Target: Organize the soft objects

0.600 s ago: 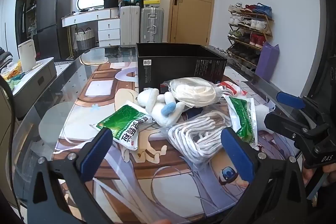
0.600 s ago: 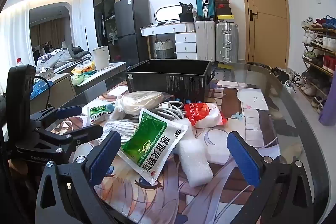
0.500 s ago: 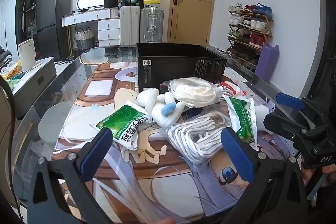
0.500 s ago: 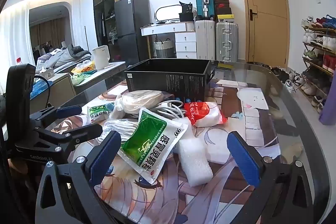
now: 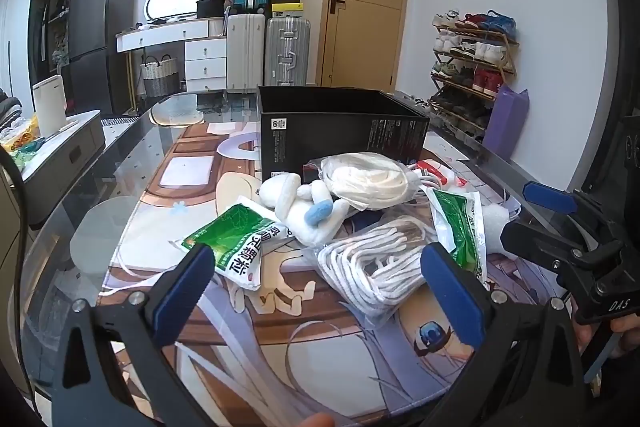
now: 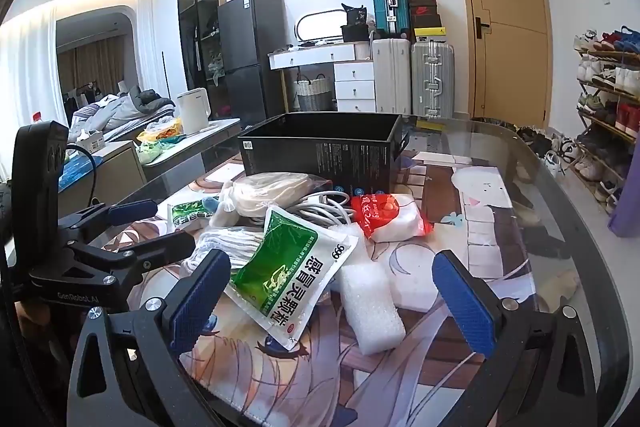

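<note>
A pile of soft things lies on the printed mat in front of a black open box (image 5: 340,131) (image 6: 324,151). In it are a white plush toy (image 5: 304,203), a bagged white rope bundle (image 5: 376,259), a bag of white cloth (image 5: 364,179), two green sachets (image 5: 236,243) (image 6: 284,271), a red-and-white pack (image 6: 384,217) and a white foam block (image 6: 370,303). My left gripper (image 5: 316,291) hovers open just short of the rope bundle and the near green sachet. My right gripper (image 6: 332,299) hangs open over the green sachet and foam block.
The glass table (image 6: 552,211) curves away at the right. Beyond it stand suitcases (image 5: 286,51), a white drawer unit (image 5: 204,63), a shoe rack (image 5: 472,67), a door and a low cabinet with a kettle (image 5: 50,103) at the left.
</note>
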A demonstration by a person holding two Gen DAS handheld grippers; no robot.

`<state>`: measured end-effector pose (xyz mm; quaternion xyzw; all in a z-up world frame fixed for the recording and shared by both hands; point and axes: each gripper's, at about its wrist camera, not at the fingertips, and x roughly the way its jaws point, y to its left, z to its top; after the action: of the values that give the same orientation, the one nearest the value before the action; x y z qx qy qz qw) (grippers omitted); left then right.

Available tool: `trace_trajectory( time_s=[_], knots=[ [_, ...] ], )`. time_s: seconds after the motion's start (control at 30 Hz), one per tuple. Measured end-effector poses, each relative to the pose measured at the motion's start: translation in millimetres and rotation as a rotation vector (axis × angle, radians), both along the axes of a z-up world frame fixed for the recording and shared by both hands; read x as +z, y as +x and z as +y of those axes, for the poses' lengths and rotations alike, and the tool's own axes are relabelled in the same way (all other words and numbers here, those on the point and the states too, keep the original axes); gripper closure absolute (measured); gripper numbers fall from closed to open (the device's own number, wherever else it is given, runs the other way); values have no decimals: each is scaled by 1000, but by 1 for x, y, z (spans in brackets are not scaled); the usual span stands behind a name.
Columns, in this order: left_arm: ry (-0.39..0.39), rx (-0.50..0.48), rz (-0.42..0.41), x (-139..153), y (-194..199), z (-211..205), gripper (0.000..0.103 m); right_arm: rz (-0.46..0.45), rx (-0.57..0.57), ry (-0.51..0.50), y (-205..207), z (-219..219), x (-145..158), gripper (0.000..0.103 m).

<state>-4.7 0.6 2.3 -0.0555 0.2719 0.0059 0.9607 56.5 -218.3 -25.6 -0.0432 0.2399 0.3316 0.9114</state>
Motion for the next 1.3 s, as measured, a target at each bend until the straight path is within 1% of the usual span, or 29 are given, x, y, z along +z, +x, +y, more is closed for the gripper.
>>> trace_trajectory(
  time_s=[1.3],
  knots=[
    [0,15,-21,5,3,8,0,-5,1,22,-2,-3,2,1]
  ],
)
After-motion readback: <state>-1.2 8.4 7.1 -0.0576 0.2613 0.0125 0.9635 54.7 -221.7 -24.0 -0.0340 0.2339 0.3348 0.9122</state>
